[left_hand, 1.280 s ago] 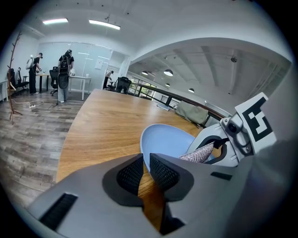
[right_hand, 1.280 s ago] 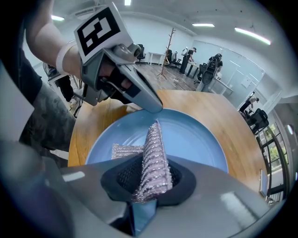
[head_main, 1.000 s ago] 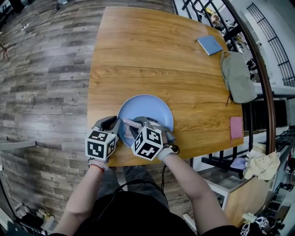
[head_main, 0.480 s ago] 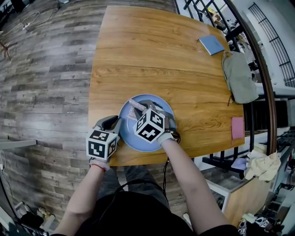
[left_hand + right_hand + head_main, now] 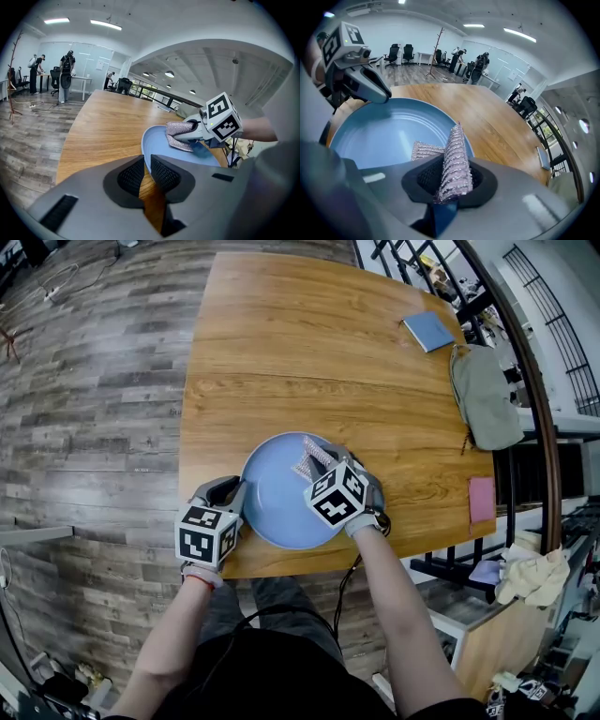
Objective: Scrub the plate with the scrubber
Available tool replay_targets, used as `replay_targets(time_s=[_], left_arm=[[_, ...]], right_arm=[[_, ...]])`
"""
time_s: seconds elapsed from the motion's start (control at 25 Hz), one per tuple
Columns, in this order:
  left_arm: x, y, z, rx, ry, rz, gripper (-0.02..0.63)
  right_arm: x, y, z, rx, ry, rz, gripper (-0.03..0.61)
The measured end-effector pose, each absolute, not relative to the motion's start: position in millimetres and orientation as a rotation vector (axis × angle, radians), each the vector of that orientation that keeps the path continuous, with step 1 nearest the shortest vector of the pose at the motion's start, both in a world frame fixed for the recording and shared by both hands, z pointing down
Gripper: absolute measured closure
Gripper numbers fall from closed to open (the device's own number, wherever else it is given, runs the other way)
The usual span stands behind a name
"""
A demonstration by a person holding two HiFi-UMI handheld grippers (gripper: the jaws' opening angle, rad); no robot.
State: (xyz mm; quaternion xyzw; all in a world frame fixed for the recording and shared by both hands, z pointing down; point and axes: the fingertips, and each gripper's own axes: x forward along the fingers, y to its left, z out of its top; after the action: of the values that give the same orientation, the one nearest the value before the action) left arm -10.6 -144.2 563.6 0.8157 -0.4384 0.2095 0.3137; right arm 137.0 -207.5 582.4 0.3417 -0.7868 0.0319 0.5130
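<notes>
A round blue plate lies near the front edge of the wooden table. My left gripper is shut on the plate's left rim; in the left gripper view the rim runs in between its dark pads. At the plate's far right part, my right gripper is shut on a silvery mesh scrubber. The scrubber stands pinched between the jaws, with a flap resting on the plate. The left gripper view shows the scrubber pressed to the plate.
A blue notebook and a grey-green bag lie at the table's far right. A pink pad sits at the right edge. A dark railing runs past that side. The plate is close to the table's near edge.
My right gripper has swept the scrubber across the plate from its near left part to its far right part. The left gripper and the plate have stayed put.
</notes>
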Motion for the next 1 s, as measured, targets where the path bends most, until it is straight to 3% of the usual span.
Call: replay_targets(time_s=[0.48, 1.0], left_arm=[[-10.8, -144.8, 564.9, 2.157, -1.142, 0.558, 0.573], [-10.0, -144.3, 564.2, 2.163, -1.128, 0.56, 0.572]], right_arm=[[166.6, -158.5, 583.9, 0.831, -1.811, 0.091, 0.521], [132.6, -111.6, 583.8, 0.679, -1.856, 0.064, 0.522]])
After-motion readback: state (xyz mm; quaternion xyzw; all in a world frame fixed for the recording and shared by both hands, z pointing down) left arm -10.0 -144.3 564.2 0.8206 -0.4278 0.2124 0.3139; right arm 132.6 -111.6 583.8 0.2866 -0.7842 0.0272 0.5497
